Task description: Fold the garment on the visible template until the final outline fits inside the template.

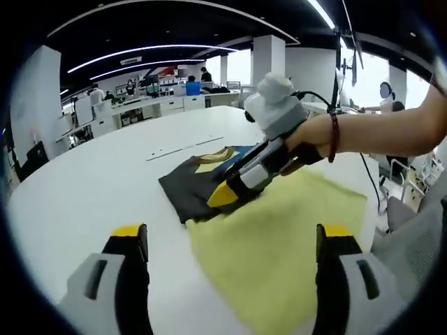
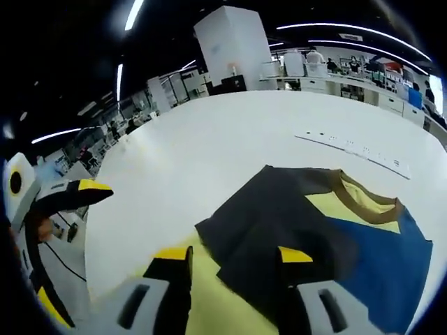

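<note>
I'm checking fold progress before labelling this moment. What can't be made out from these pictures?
- Right gripper in the left gripper view: its body hides whether the jaws pinch the garment.
- Yellow template: its near edge is cut off at the bottom.
- Right gripper view: the garment runs past the lower right edge.

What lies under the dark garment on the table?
A yellow template reaches under the near edge of the dark garment, which lies on the white table. How far the template runs beneath is covered by the cloth and the right gripper.
</note>
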